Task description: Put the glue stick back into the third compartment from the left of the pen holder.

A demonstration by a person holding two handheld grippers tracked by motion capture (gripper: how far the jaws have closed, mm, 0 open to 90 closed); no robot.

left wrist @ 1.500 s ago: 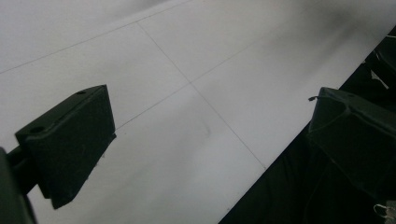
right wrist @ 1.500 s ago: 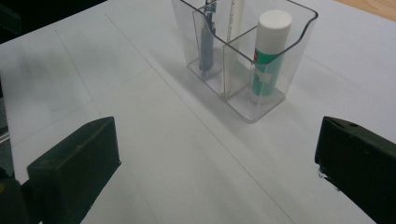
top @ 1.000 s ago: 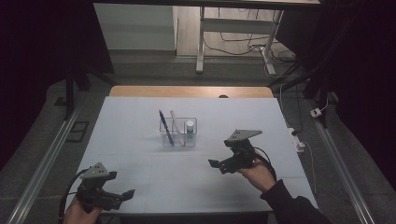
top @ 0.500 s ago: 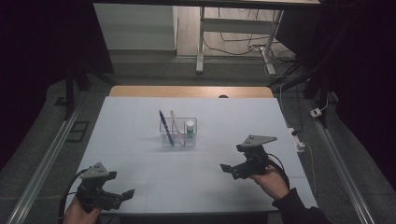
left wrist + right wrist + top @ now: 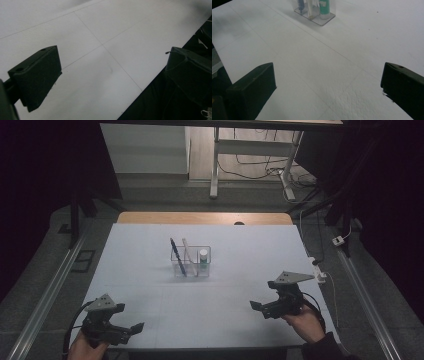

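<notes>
Clear organizer (image 5: pixel 192 262) standing mid-table, right gripper (image 5: pixel 260 308) hovering spread well nearer than it, left gripper (image 5: pixel 131 328) spread, overhanging the near table edge (image 5: pixel 210 348).

Left gripper (image 5: pixel 131 329) and right gripper (image 5: pixel 259 307) are held low, jaws spread wide, gripping nothing.

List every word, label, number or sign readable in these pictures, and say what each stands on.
None can be read.
The green-and-white bottle in the clear organiser: any label is too blurred to read.
The blue pen: no print can be made out.
The white table: thin lines, no writing.
</notes>
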